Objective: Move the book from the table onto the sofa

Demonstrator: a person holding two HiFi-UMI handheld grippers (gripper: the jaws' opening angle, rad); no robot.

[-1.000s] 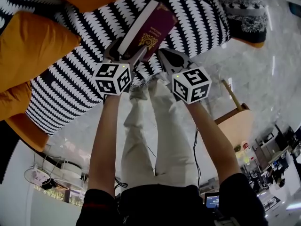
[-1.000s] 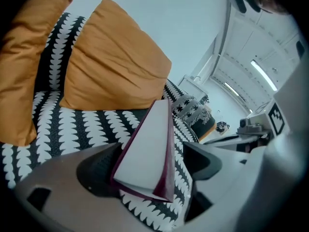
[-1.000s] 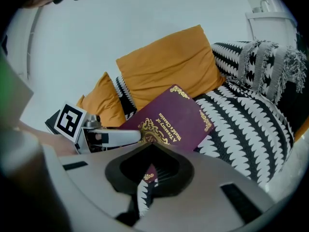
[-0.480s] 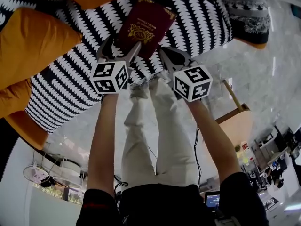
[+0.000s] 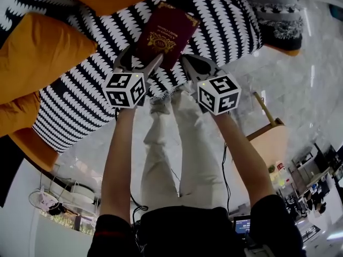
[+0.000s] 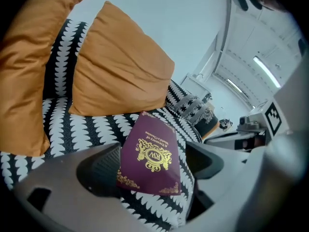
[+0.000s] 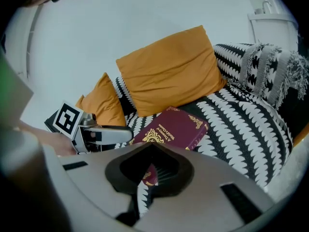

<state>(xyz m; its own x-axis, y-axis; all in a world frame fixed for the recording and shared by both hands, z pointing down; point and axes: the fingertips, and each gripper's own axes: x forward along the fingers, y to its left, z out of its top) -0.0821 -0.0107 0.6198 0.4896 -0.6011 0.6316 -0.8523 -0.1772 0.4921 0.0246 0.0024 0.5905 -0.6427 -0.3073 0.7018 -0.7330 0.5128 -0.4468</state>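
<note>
**A:** The book (image 5: 165,35): where does it lie?

**B:** Flat on the sofa (image 5: 80,98), on the black-and-white seat. An orange cushion (image 5: 43,52) sits well off to the left of the left gripper (image 5: 142,58). The book's near end is between that gripper's jaws, and its far end points away from both grippers.

**A:** Is it held?

**B:** No. Those jaws have just been opening and stand wide, one on each side of the book's near end, with the pads not pressing on the covers. The right gripper (image 5: 188,63) is pressed together on nothing, just right of the book and near the seat's front edge.

**A:** How would it handle if it had to be shifted?

**B:** I'd judge it a stiff hardback, fairly thick, with some weight but easy enough for one gripper. The cover looks smooth, so a light pinch could slip, and the soft seat will give under it. The best hold would be across both covers at the near short edge, or close to the spine, so the pages don't fan open.

**A:** And its look?

**B:** It has a deep maroon cover with a gold crest in the middle and gold ornaments at the corners. Pale page edges show along one side. There is gold lettering by the crest, but it's too small for me to read with any confidence.
</note>
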